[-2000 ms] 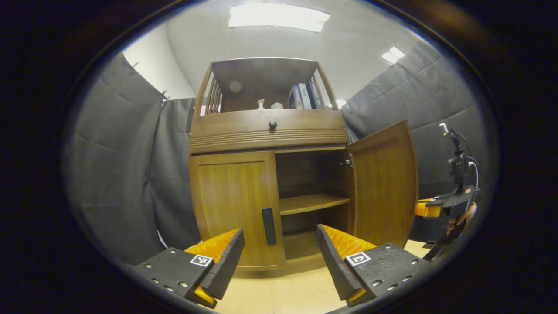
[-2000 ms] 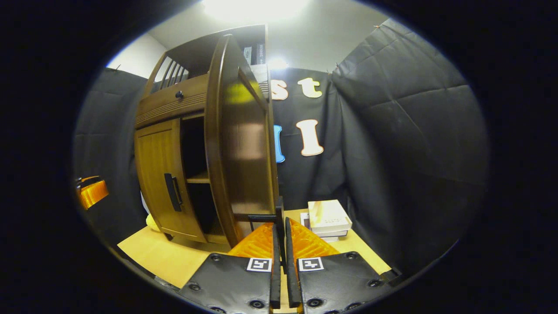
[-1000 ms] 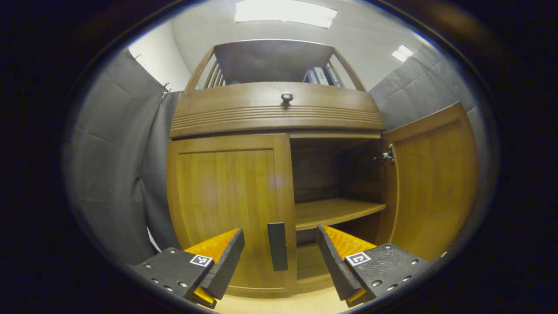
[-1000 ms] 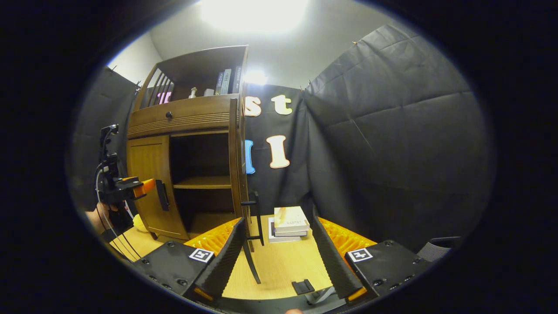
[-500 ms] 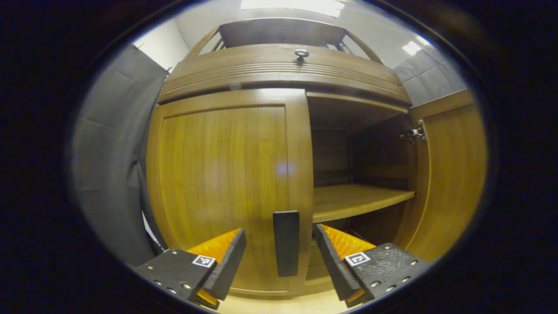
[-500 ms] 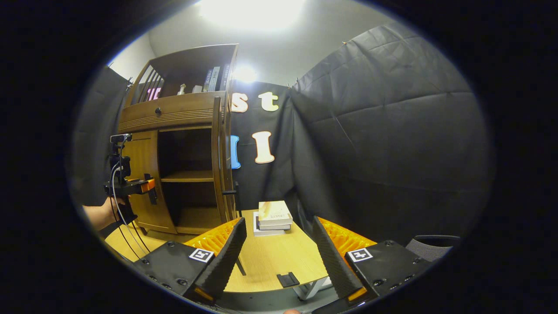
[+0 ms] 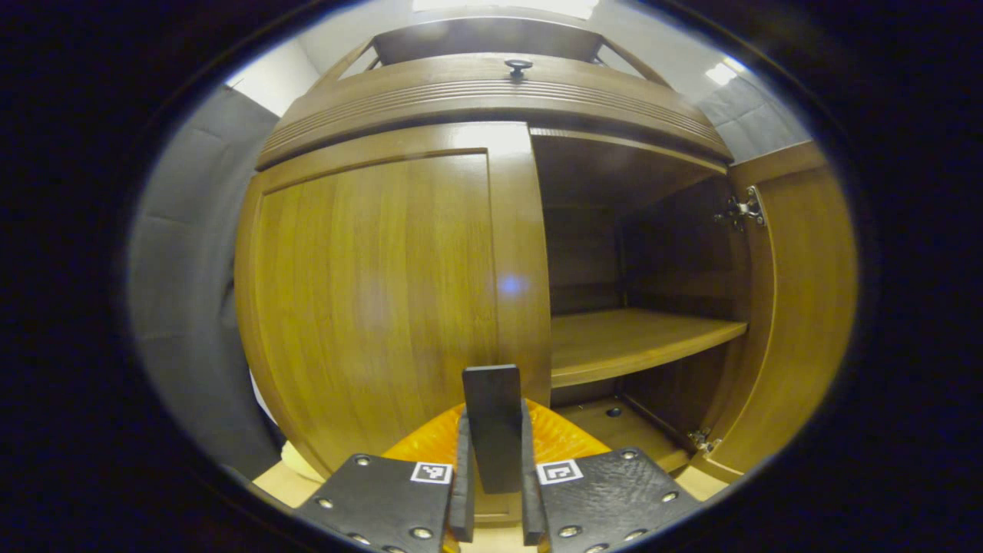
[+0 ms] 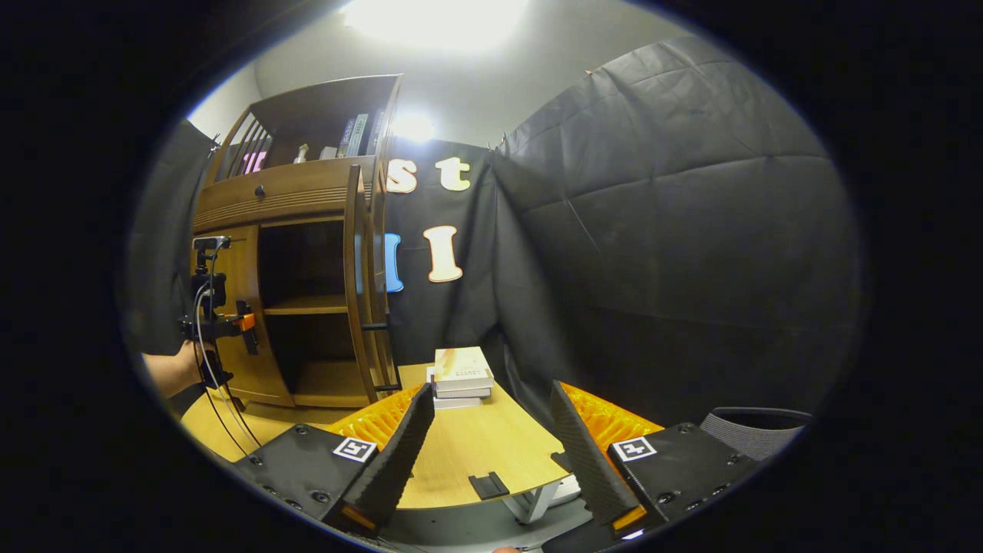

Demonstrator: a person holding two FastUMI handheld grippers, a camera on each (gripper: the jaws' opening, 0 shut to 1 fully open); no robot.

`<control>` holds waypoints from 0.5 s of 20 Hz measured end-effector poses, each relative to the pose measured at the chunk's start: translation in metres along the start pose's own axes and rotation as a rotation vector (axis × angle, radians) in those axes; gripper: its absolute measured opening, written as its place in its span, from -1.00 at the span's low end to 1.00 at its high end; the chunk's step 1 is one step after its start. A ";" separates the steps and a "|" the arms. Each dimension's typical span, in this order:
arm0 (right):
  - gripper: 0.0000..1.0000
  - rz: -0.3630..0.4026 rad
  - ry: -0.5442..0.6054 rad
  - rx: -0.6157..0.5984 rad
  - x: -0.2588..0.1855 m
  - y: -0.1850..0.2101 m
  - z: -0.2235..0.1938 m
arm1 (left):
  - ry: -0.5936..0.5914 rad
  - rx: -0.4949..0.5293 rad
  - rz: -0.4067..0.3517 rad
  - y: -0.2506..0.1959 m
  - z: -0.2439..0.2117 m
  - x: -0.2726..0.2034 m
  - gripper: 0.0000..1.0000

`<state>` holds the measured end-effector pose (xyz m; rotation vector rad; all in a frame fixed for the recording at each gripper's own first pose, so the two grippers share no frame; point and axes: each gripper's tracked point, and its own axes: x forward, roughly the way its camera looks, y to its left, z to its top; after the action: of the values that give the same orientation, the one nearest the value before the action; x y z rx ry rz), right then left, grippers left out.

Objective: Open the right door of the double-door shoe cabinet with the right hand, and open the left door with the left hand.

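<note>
At the bottom of the left gripper view, the left tongs are clamped on the dark handle of the closed left door. Beyond, the right door stands swung open. Over the worktop, the right tongs are spread apart, gripping nothing.

Wooden table — shoe cabinet, stacked books on it

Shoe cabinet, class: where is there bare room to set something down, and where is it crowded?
Free: the middle shelf and the cabinet floor behind the open right door; also the tabletop before the stacked books. Crowded: the left door handle, clamped in the left gripper.
</note>
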<state>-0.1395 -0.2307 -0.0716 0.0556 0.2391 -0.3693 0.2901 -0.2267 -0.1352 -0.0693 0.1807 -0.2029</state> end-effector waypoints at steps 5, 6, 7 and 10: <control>0.97 0.035 -0.016 0.003 0.004 0.011 0.007 | 0.024 -0.016 -0.012 0.000 -0.002 -0.012 -0.68; 0.91 0.039 -0.020 0.001 0.005 0.011 0.007 | 0.020 -0.020 -0.016 0.001 -0.002 -0.018 -0.69; 0.86 0.038 -0.025 -0.001 0.008 0.011 0.008 | 0.021 -0.020 -0.024 0.001 -0.002 -0.024 -0.71; 0.91 0.045 -0.016 0.008 0.015 0.015 0.006 | 0.026 -0.025 -0.039 0.005 -0.002 -0.043 -0.60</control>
<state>-0.1189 -0.2223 -0.0688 0.0659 0.2198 -0.3255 0.2495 -0.2132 -0.1299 -0.0952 0.2078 -0.2408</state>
